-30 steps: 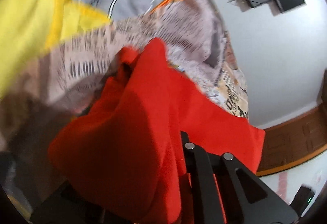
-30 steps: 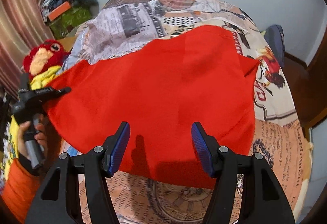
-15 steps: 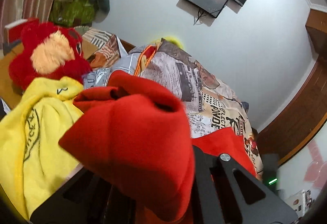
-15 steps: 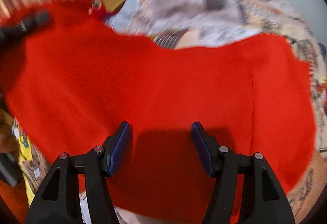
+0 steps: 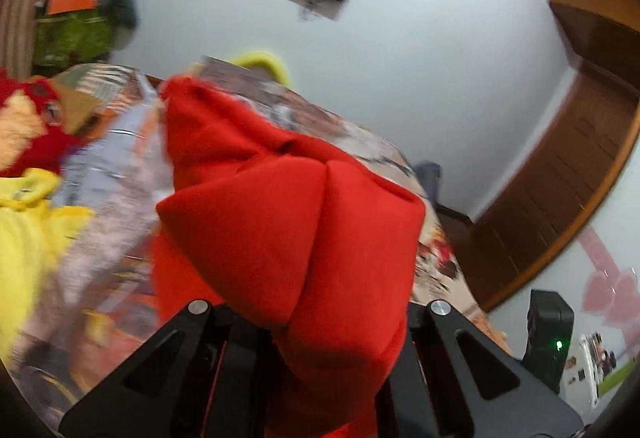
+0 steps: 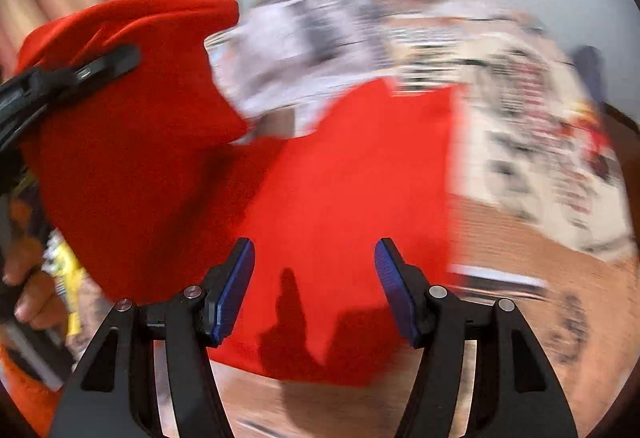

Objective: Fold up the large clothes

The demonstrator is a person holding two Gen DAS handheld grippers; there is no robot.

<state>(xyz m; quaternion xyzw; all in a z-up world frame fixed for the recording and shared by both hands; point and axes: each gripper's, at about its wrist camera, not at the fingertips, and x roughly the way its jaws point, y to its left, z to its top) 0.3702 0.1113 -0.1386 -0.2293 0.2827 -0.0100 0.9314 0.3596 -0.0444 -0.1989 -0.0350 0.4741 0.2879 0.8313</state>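
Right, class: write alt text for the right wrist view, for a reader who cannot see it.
A red garment lies on a newspaper-print bedspread, its left side lifted by the left tongs. The right tongs hover open above the near edge, gripping nothing. The picture is motion-blurred.

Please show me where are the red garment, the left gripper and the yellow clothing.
red garment (image 6: 344, 190): right wrist view, on its flat middle.
left gripper (image 6: 120, 60): right wrist view, at its fingertips.
yellow clothing (image 5: 28, 222): left wrist view, on its bunched fabric.
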